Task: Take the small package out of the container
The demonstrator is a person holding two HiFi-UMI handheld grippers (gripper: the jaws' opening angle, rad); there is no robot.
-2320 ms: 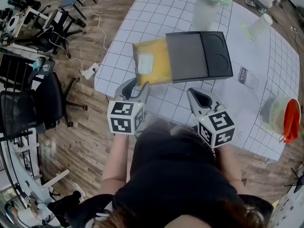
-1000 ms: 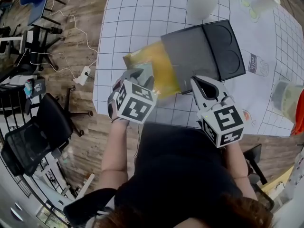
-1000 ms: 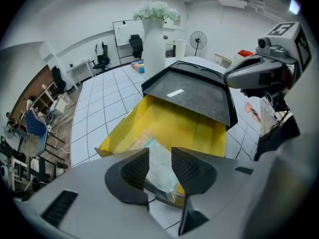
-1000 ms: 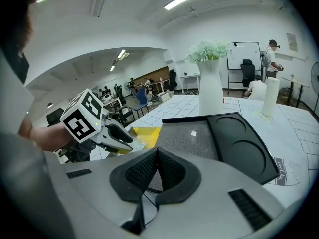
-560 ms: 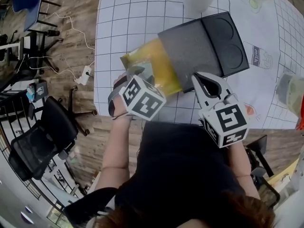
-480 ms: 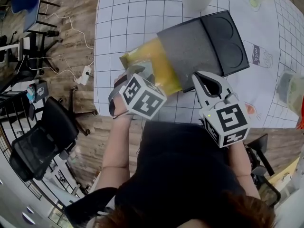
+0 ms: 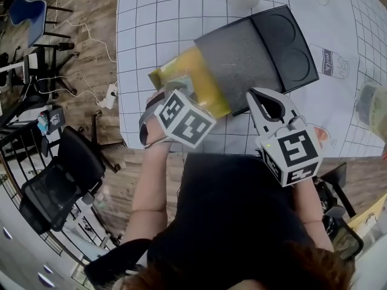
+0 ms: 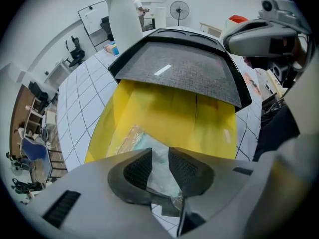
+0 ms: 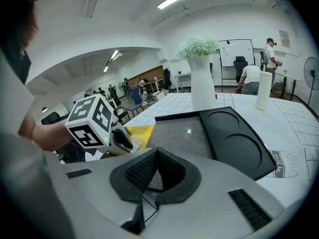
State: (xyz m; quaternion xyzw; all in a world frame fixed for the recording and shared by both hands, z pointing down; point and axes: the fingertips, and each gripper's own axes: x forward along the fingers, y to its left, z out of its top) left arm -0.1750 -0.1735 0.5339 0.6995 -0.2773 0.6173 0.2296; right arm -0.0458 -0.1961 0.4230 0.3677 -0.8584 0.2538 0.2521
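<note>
Pinch coming up on the left: the left hand-held gripper [image 8: 159, 157] points down at the near edge of the yellow package [image 8: 169, 113]. Its jaws have just been narrowing, with the package's clear film pocket between them. The pads do not seem to press on it, so I judge there's no firm grip yet. The right hand-held gripper [image 9: 155, 153] hangs beside it, jaws pressed together on nothing.

The package lies flat on the gridded worktop [image 7: 157, 17]. Its far part is tucked under the grey top of the black container [image 8: 184, 71], and its near part sticks out toward the person. So the extraction isn't done: the clamp and the pull clear are both left.

The label under the film is too blurred to read. A drawing [image 7: 331, 61] on the worktop beside the container appears to read "milk".
</note>
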